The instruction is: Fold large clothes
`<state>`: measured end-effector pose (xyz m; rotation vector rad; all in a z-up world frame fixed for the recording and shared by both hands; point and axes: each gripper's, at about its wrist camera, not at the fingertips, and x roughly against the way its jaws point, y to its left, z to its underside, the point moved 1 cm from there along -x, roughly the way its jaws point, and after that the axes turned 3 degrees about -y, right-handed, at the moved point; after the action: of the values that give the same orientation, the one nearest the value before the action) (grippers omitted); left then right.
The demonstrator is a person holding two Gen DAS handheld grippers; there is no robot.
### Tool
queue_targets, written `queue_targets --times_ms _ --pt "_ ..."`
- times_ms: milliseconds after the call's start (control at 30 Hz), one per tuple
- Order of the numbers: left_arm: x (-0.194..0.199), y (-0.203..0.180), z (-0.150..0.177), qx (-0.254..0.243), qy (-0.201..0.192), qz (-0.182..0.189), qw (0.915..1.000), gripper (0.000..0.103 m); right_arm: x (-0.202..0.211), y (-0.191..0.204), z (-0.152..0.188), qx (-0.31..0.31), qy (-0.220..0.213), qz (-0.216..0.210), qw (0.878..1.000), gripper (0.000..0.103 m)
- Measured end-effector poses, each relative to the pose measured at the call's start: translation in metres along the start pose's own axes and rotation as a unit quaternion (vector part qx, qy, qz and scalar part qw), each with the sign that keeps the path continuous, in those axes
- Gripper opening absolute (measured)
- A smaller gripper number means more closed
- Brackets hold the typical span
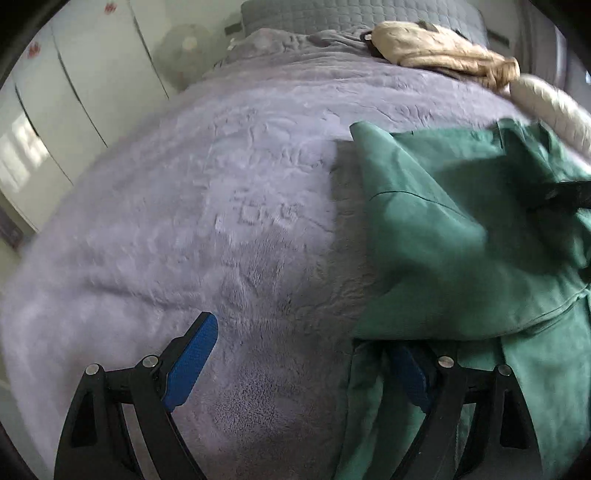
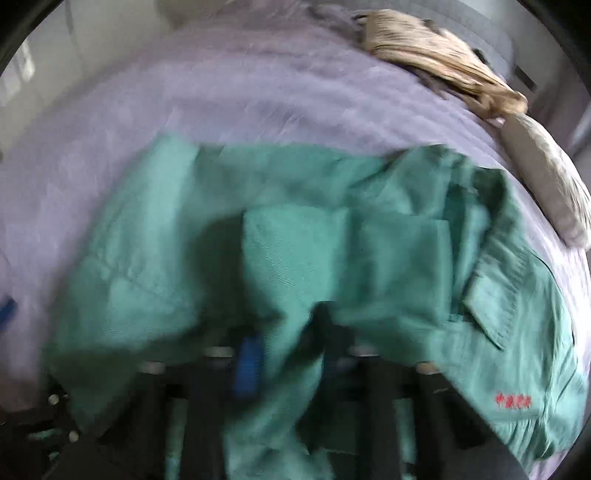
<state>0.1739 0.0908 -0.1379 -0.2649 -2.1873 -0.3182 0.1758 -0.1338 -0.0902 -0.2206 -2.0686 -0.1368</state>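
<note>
The green garment (image 2: 295, 236) lies crumpled on the bed, spread over the near and right part of the lilac fleece blanket (image 1: 192, 206). It is a work jacket or shirt of woven cloth, with a flapped pocket at its right side and a small line of red embroidered characters (image 2: 512, 400) near the lower right hem. Several layers lie folded over one another, and one fold stands up in a ridge in the left wrist view.

The right tongs (image 2: 288, 354) reach into the cloth from below. The picture is blurred by motion, yet one blue pad (image 2: 248, 365) shows close to the dark opposite finger, with a strip of green fabric running down between them; the tongs stand narrow and appear pinched on the garment.

The left tongs (image 1: 299, 365) stand wide. The left blue pad (image 1: 192, 360) hangs over bare blanket, while the other pad (image 1: 408, 376) sits under the edge of the green cloth, partly covered by it. Nothing is clamped between them.

Farther up the bed, a beige garment (image 1: 443, 51) lies bunched near the grey quilted pillow (image 1: 332, 14), and a pale rolled item (image 2: 546, 184) lies along the right edge. White wardrobe doors (image 1: 74, 92) stand to the left of the bed.
</note>
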Motion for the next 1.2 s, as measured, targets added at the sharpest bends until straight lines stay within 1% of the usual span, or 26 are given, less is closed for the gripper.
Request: queue_targets --times_ms 67,133,200,233,267,300,333,400,433,500,567,600,633,667,733,800,833,900,933,967,1000,1033,1067,1100,1167,1200 --pt "-0.003 0.006 0.0 0.015 0.008 0.02 0.9997 0.09 0.023 -0.031 -0.001 -0.05 -0.023 -0.023 0.998 0.022" --pt "-0.006 0.01 0.0 0.026 0.015 0.038 0.9988 0.09 0.045 -0.093 0.009 -0.132 -0.047 -0.046 0.989 0.022" --pt "-0.007 0.014 0.0 0.032 0.019 0.053 0.9979 0.09 0.046 -0.13 0.018 -0.182 -0.046 -0.05 0.981 0.023" --pt "-0.009 0.016 0.0 0.032 0.024 0.064 0.9972 0.09 0.042 -0.167 0.032 -0.232 -0.035 -0.059 0.97 0.026" --pt "-0.009 0.018 0.0 0.031 0.028 0.07 0.9966 0.09 0.039 -0.185 0.043 -0.259 -0.026 -0.063 0.964 0.027" --pt "-0.009 0.021 -0.001 0.029 0.037 0.079 0.9958 0.09 0.034 -0.207 0.057 -0.304 -0.009 -0.062 0.951 0.035" --pt "-0.009 0.024 -0.002 0.025 0.048 0.091 0.9944 0.09 0.033 -0.225 0.072 -0.345 0.005 -0.054 0.937 0.054" --pt "-0.002 0.033 -0.001 0.018 0.07 0.114 0.9908 0.09 0.037 -0.239 0.087 -0.381 0.001 -0.055 0.923 0.069" --pt "0.004 0.04 -0.001 0.015 0.078 0.125 0.989 0.09 0.048 -0.238 0.099 -0.399 -0.015 -0.082 0.913 0.069" --pt "0.014 0.054 -0.005 0.014 0.084 0.138 0.9867 0.09 0.06 -0.225 0.106 -0.401 -0.024 -0.119 0.908 0.069" --pt "0.016 0.065 -0.018 0.023 0.085 0.141 0.9861 0.09 0.066 -0.186 0.113 -0.397 -0.024 -0.201 0.895 0.068" --pt "0.01 0.069 -0.03 0.034 0.087 0.143 0.9853 0.09 0.064 -0.167 0.112 -0.394 -0.017 -0.229 0.89 0.068" --pt "0.002 0.07 -0.039 0.043 0.091 0.152 0.9833 0.09 0.056 -0.137 0.113 -0.389 -0.001 -0.274 0.879 0.068" --pt "-0.01 0.067 -0.052 0.053 0.101 0.172 0.9784 0.09 0.043 -0.099 0.114 -0.387 0.021 -0.321 0.864 0.068" --pt "-0.035 0.059 -0.071 0.066 0.11 0.197 0.9719 0.09 0.019 -0.042 0.111 -0.376 0.057 -0.375 0.845 0.068" --pt "-0.062 0.045 -0.089 0.075 0.133 0.224 0.9626 0.09 -0.012 0.017 0.103 -0.365 0.077 -0.406 0.835 0.067" --pt "-0.077 0.036 -0.099 0.08 0.148 0.235 0.9574 0.09 -0.02 0.028 0.098 -0.366 0.079 -0.411 0.831 0.066" --pt "-0.09 0.026 -0.108 0.077 0.152 0.235 0.957 0.09 -0.041 0.056 0.088 -0.373 0.075 -0.409 0.829 0.066" --pt "-0.095 0.02 -0.113 0.073 0.155 0.246 0.9542 0.09 -0.046 0.061 0.086 -0.377 0.073 -0.406 0.829 0.065" --pt "-0.098 0.016 -0.116 0.07 0.156 0.25 0.9531 0.08 -0.056 0.066 0.082 -0.386 0.071 -0.399 0.829 0.063" --pt "-0.1 0.012 -0.118 0.065 0.157 0.248 0.9539 0.066 -0.065 0.069 0.078 -0.398 0.068 -0.394 0.826 0.055" --pt "-0.103 0.008 -0.119 0.053 0.163 0.244 0.9546 0.032 -0.071 0.073 0.08 -0.408 0.066 -0.39 0.823 0.033" --pt "-0.104 0.007 -0.12 0.047 0.169 0.242 0.9544 0.014 -0.074 0.074 0.078 -0.412 0.068 -0.388 0.822 0.016" --pt "-0.103 0.008 -0.121 0.05 0.168 0.248 0.9527 0.011 -0.082 0.077 0.076 -0.42 0.071 -0.39 0.816 0.003" --pt "-0.097 0.011 -0.125 0.039 0.146 0.243 0.958 0.011 -0.081 0.084 0.069 -0.414 0.06 -0.407 0.812 0.003" --pt "-0.094 0.011 -0.127 0.025 0.132 0.235 0.9626 0.011 -0.077 0.084 0.065 -0.403 0.053 -0.414 0.814 0.002"
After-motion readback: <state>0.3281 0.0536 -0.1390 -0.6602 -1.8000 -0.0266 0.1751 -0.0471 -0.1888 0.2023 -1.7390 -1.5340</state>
